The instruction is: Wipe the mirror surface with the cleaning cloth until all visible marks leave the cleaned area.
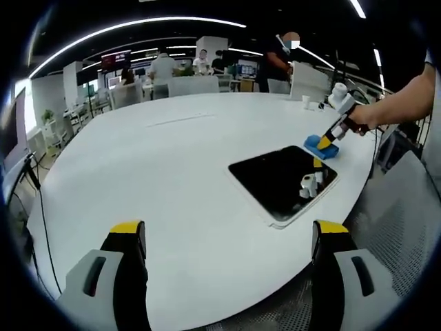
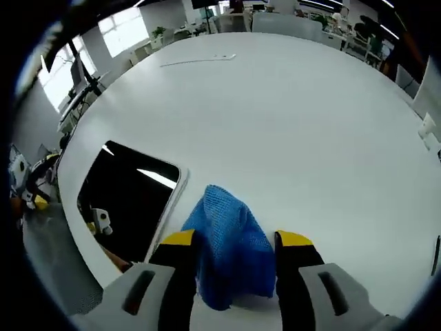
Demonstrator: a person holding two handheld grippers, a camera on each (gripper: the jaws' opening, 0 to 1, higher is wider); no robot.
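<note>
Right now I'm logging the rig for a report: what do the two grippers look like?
The left gripper has two grey bodies with dark slots, black inner faces and yellow-capped jaws. The right gripper matches: grey bodies, dark slots, yellow tips. Seen from the left gripper view, the right gripper carries a white housing above a black handle.

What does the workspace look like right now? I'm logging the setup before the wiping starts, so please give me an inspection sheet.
Surface: large round white table, mostly bare.
Job's things: dark rectangular mirror with a pale frame lies flat near the table edge; blue mesh cleaning cloth sits beside the mirror, not on it.
Clutter: small white cup at the far side of the table.
Grippers: right gripper shut on the cleaning cloth; left gripper open, holding nothing, over the table edge.
Cables: dark cables hang beside the table.
Surroundings: open office with chairs, ceiling light strips and people in the background.
</note>
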